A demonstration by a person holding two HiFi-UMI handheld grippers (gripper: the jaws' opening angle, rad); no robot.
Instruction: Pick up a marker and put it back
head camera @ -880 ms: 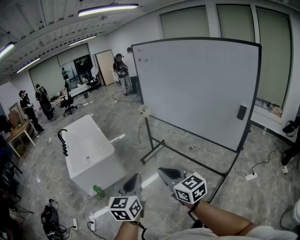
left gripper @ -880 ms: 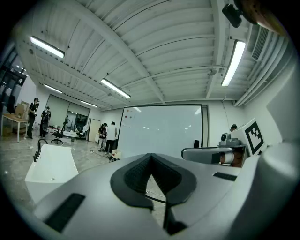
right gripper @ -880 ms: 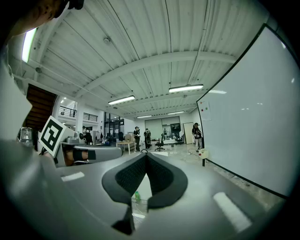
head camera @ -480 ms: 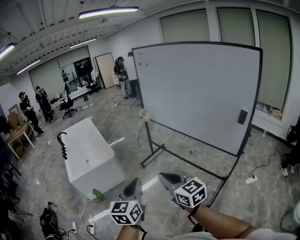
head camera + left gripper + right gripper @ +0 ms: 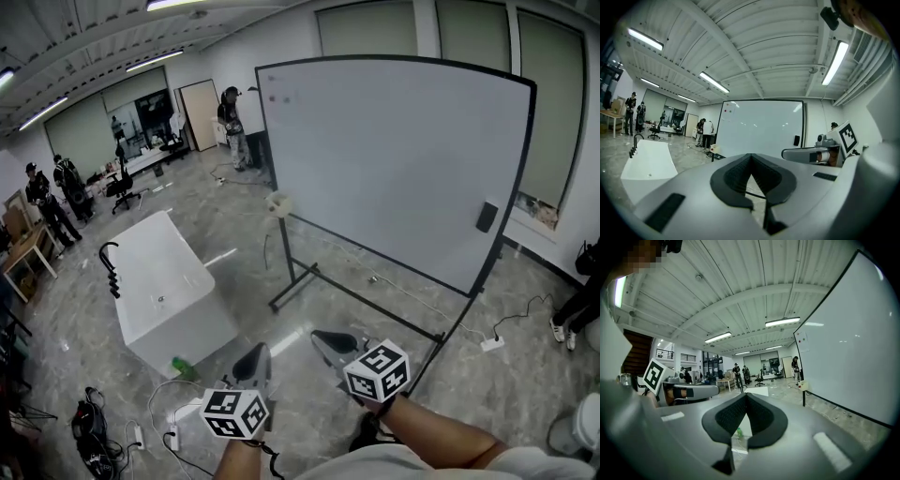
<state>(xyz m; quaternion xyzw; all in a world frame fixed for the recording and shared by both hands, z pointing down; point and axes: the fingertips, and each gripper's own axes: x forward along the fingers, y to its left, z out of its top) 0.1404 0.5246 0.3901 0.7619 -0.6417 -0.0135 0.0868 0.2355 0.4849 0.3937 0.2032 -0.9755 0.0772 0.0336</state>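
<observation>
No marker shows in any view. A large whiteboard [image 5: 394, 159] on a black rolling stand fills the upper right of the head view, with a black eraser [image 5: 485, 217] stuck near its right edge. My left gripper [image 5: 253, 356] and right gripper [image 5: 328, 339] are held side by side low in that view, well short of the board. Both are shut with nothing between the pads. In the left gripper view the shut left gripper [image 5: 750, 157] points toward the whiteboard [image 5: 759, 126], with the right gripper [image 5: 806, 153] beside it. The right gripper [image 5: 746, 396] also shows empty.
A white bathtub [image 5: 159, 291] with a black tap [image 5: 108, 267] stands on the marble floor at left, with a green bottle [image 5: 178, 366] and cables near it. Several people stand at the far back left [image 5: 56, 183] and by the door [image 5: 230, 122]. A power strip [image 5: 492, 343] lies right of the stand.
The head view has swung a little, so the whiteboard looks larger and higher. Both grippers have shifted slightly left and stay shut.
</observation>
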